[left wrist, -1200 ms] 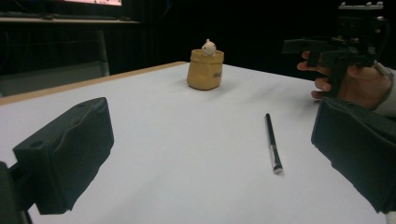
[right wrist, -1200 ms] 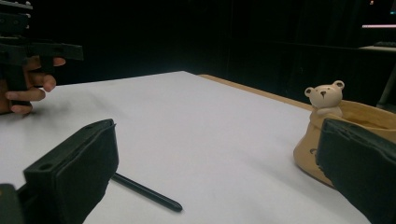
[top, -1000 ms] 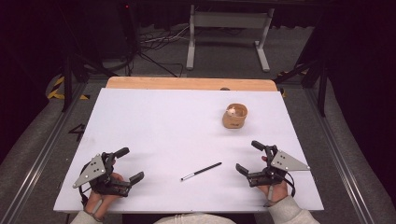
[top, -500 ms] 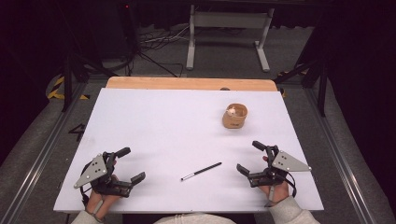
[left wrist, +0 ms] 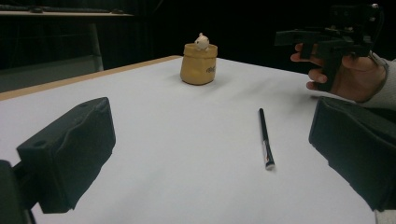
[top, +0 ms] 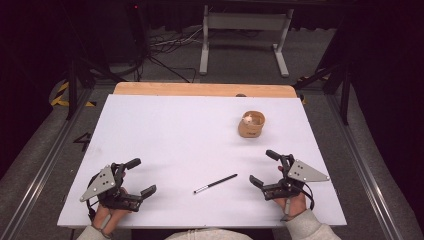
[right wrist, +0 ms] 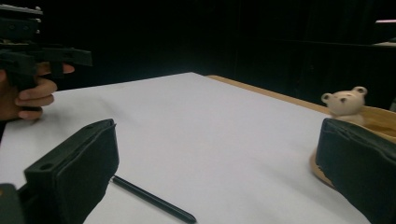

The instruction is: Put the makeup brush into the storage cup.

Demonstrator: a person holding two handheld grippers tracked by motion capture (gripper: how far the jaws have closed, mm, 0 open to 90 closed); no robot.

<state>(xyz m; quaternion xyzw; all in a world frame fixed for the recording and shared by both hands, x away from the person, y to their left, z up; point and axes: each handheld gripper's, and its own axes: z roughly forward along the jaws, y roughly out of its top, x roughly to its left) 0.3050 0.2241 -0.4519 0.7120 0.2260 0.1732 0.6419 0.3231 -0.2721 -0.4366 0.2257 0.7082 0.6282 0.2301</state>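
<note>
Lying on the table (top: 165, 125) between both grippers, the pen (top: 215, 183) points toward two o'clock. Left gripper (top: 141, 176) and right gripper (top: 261, 167) gape wide, holding nothing. At one o'clock stands a pot (top: 251, 125), perhaps holding a bear figure.

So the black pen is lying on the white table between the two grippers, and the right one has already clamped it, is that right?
Not quite. The pen does lie on the white table between the two grippers, but the right gripper has not clamped it: its jaws stand open, apart from the pen. The high view shows the gap, and the right gripper view shows the pen lying free on the table.
</note>
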